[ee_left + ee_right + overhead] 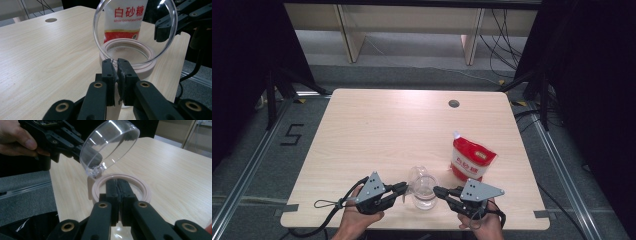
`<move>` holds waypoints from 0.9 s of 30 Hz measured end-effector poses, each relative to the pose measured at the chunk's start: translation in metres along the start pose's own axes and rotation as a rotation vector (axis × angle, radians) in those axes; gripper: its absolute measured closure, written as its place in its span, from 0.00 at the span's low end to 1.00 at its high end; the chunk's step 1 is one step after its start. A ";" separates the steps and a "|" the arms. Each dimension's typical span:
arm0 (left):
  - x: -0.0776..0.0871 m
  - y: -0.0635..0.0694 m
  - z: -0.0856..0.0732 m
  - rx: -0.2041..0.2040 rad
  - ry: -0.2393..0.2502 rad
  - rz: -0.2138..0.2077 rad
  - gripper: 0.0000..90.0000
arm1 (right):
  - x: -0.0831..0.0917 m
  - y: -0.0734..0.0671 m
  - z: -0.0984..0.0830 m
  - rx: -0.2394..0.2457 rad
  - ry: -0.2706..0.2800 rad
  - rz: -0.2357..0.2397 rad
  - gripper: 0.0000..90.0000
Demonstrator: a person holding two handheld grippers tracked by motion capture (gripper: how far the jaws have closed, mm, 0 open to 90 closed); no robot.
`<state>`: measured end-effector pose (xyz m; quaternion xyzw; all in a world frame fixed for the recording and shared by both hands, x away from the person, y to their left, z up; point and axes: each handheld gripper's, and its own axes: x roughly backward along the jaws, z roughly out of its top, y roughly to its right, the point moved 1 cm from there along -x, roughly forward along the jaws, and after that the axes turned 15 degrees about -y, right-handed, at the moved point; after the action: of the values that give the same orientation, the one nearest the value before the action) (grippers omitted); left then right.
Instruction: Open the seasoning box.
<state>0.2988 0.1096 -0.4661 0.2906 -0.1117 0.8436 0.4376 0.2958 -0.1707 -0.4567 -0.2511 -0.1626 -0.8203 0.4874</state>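
I keep my left tool [114, 65] clenched on the jar's hinged lid [135, 27], tipped open, while my right tool [117, 185], clenched, apparently steadies the rim [147, 191] for the sugar bag [472, 160].

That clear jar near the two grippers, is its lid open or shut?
Open. The clear lid is swung up on its hinge, tilted above the jar, so the pale ring of the mouth is uncovered.

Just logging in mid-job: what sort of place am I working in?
Probably a lab recording station, not a kitchen: a bare wooden table on grey carpet, framed by black curtains, with loose cables trailing behind and a floor mark "5".
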 end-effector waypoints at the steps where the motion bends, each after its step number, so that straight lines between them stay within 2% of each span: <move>1: 0.000 0.000 0.000 0.000 0.000 0.000 0.93 | 0.000 0.000 0.000 0.000 0.000 0.000 0.98; 2: 0.000 0.000 0.000 0.001 0.002 -0.002 0.93 | -0.001 -0.002 0.004 0.003 0.008 0.023 0.98; 5: 0.000 0.000 0.000 0.001 0.009 -0.007 0.92 | -0.001 -0.004 0.007 0.009 0.006 0.016 0.98; 6: 0.001 0.000 0.000 -0.004 0.003 -0.008 0.91 | -0.002 -0.005 0.009 0.025 0.014 0.023 0.98; 7: 0.001 0.000 0.000 -0.004 0.003 -0.008 0.91 | -0.003 -0.007 0.009 0.011 0.018 0.029 0.98; 10: 0.002 0.000 0.000 -0.014 -0.001 -0.003 0.87 | -0.003 -0.007 0.010 0.014 0.010 0.020 0.98; 11: 0.002 0.000 0.000 0.001 0.000 -0.012 0.87 | -0.003 -0.007 0.010 0.014 0.010 0.020 0.98; 13: 0.005 -0.001 0.000 0.016 0.004 -0.008 0.73 | -0.004 -0.008 0.010 0.018 0.007 0.027 0.98; 15: 0.011 -0.003 -0.001 0.016 -0.003 0.031 0.62 | -0.006 -0.009 0.011 0.012 0.010 0.039 0.99; 16: 0.012 -0.005 -0.003 0.017 -0.005 0.026 0.57 | -0.005 -0.009 0.012 0.009 0.003 0.032 0.99; 17: 0.016 -0.007 -0.006 0.013 -0.020 0.026 0.55 | -0.005 -0.010 0.013 0.017 0.016 0.032 1.00; 18: 0.016 -0.007 -0.006 0.013 -0.020 0.026 0.54 | -0.006 -0.014 0.014 -0.002 0.024 0.036 1.00; 19: 0.020 -0.008 -0.011 0.020 -0.027 0.036 0.52 | -0.007 -0.014 0.016 0.022 0.027 0.040 1.00; 20: 0.021 -0.009 -0.013 0.001 -0.037 0.042 0.50 | -0.008 -0.015 0.018 0.045 0.035 0.035 1.00; 21: 0.022 -0.008 -0.017 0.023 -0.033 0.047 0.47 | -0.008 -0.017 0.019 0.034 0.030 0.038 1.00; 23: 0.024 -0.008 -0.019 0.023 -0.041 0.050 0.44 | -0.009 -0.019 0.021 0.042 0.024 0.051 1.00; 24: 0.024 -0.008 -0.022 0.039 -0.033 0.040 0.43 | -0.011 -0.020 0.022 0.038 0.039 0.055 1.00; 25: 0.026 -0.009 -0.024 0.034 -0.042 0.044 0.43 | -0.011 -0.020 0.022 0.038 0.039 0.055 1.00; 26: 0.029 -0.009 -0.026 0.010 -0.057 0.053 0.42 | -0.012 -0.021 0.023 0.048 0.037 0.062 1.00; 27: 0.029 -0.009 -0.026 0.010 -0.057 0.053 0.41 | -0.012 -0.021 0.023 0.048 0.037 0.062 1.00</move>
<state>0.2826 0.1459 -0.4711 0.3138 -0.1276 0.8468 0.4100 0.2878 -0.1404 -0.4451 -0.2290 -0.1651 -0.8052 0.5215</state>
